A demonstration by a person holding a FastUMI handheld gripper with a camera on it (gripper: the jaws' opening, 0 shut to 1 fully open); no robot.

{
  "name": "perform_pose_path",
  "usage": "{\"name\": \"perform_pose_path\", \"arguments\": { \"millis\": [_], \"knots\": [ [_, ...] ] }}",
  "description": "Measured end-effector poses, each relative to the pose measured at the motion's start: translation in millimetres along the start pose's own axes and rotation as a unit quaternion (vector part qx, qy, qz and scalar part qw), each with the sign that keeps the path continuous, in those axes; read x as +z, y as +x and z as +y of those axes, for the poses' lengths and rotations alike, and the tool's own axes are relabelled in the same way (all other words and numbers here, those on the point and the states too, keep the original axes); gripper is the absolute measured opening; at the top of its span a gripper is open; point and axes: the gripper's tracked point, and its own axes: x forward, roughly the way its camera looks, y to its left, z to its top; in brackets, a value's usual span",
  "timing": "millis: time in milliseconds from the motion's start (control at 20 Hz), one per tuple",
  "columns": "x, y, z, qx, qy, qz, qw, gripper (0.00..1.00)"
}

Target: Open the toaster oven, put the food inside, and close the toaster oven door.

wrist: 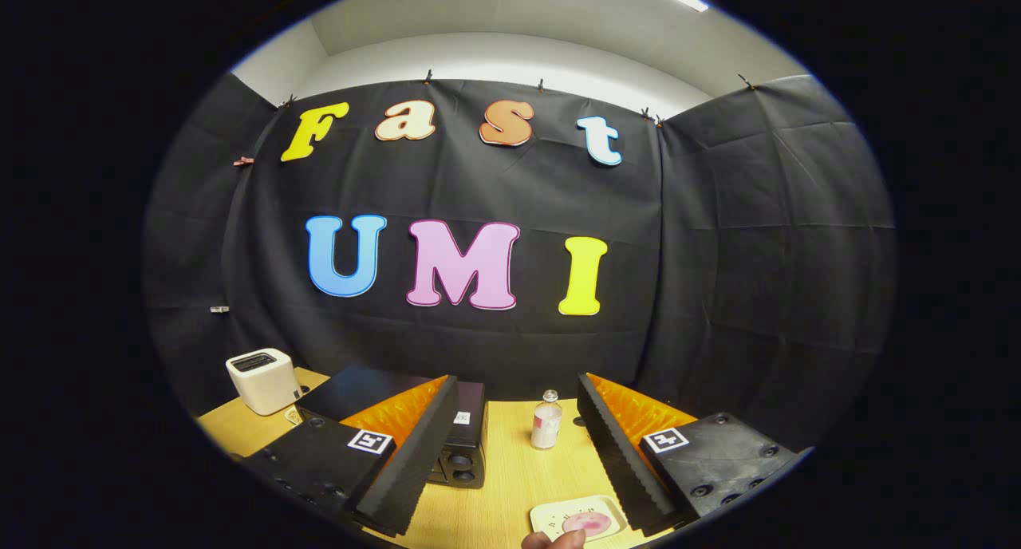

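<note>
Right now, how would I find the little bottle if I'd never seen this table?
Start at the wooden table in front of the black cloth wall. The open gripper has nothing between its fingers; the bottle stands upright just beyond them. It's small and clear with a pale label, unlike the black toaster oven beside it.

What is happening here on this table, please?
A person holds a gripper above a wooden table, its fingers open and gripping nothing. The black toaster oven stands just behind the left finger; whether its door is open cannot be told. A small bottle stands beyond the fingers. The food lies on a plate between the fingers, and a fingertip shows at the plate's near edge. A white toaster stands further left.
</note>
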Motion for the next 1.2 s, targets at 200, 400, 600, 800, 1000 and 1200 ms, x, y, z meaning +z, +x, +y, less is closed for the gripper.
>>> {"name": "perform_pose_path", "arguments": {
  "millis": [200,400,600,800,1000,1200],
  "knots": [
    [1.3,2.4,3.7,0.005,0.006,-0.001,1.000,0.98],
    [4.0,2.6,14.1,0.012,0.006,-0.003,1.000,0.98],
    [7.1,5.6,39.5,0.025,0.008,-0.005,1.000,0.98],
    [9.2,13.4,80.4,0.045,0.010,-0.003,0.999,0.98],
    [5.3,27.6,120.5,0.060,0.018,0.008,0.998,0.98],
    [-21.1,43.0,159.6,0.073,0.024,0.036,0.996,0.98]
  ]
}}
